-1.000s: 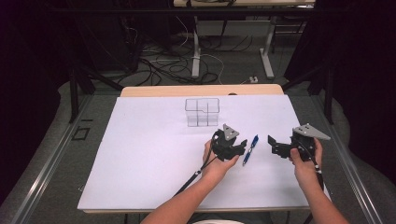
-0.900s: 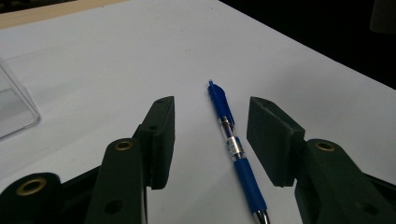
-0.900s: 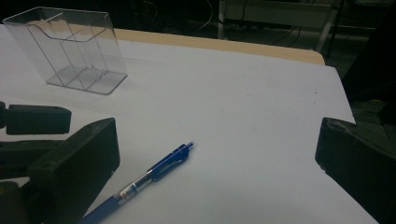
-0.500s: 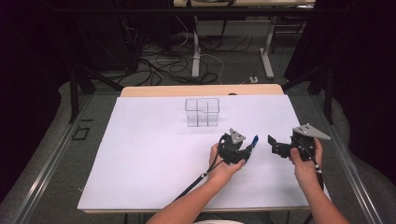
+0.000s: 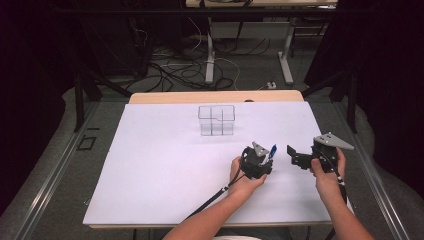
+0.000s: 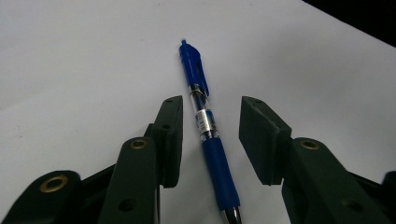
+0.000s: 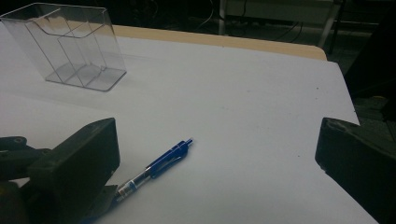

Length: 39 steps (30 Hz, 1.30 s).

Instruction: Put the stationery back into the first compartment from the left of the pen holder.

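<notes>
My left claw (image 5: 265,156) has slid to the right across the desk and dropped since a second ago, so the blue pen (image 6: 205,122) that lay just beside it then now lies between its jaws. The right claw (image 5: 295,156) has not moved.

The pen lies flat on the white sheet covering the desk (image 5: 150,170), near its right half and well on my side of the clear divided holder (image 5: 216,120). In the left gripper view its long axis runs straight away from me, in line with the claw: metal tip nearest the camera, rubber grip next, clip and push-button pointing off beyond the jaw tips. So the jaws stand on either side of the barrel and square to it, which I take to be the one thing this grasp depends on. The barrel lies closer to the jaw on the left of that view; the other has more gap to cover.

The left claw's jaws have just been closing, but white sheet shows on both sides of the pen and neither pad touches it, so it holds nothing yet. My right claw hangs wide open and empty, near the pen's button end but farther off than the left.
</notes>
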Motion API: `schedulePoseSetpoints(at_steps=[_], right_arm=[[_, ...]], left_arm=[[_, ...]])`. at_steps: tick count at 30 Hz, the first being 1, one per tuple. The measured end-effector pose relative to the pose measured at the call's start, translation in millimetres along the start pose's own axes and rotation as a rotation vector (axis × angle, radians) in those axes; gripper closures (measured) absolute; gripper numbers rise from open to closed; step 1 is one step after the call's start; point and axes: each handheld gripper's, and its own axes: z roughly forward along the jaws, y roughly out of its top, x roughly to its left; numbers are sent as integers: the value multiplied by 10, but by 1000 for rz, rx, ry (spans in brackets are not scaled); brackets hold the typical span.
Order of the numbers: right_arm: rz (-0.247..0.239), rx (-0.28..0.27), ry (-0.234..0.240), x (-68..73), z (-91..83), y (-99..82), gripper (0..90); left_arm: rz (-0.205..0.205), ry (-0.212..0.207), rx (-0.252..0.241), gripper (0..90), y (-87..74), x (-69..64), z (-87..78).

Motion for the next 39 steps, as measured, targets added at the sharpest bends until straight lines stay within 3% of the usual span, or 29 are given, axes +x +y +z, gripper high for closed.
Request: schedulePoseSetpoints(at_steps=[12, 20, 33, 39], right_arm=[[-1, 1, 6, 5, 8, -3, 0], [0, 17, 4, -7, -1, -2, 0], [-3, 9, 18, 2, 13, -5, 0], [1, 14, 16, 11, 8, -6, 0]], left_arm=[[-2, 15, 46, 655, -51, -38, 85], [12, 21, 74, 755, -48, -50, 97], [19, 47, 79, 798, -46, -71, 105], [4, 51, 72, 800, -47, -77, 109]])
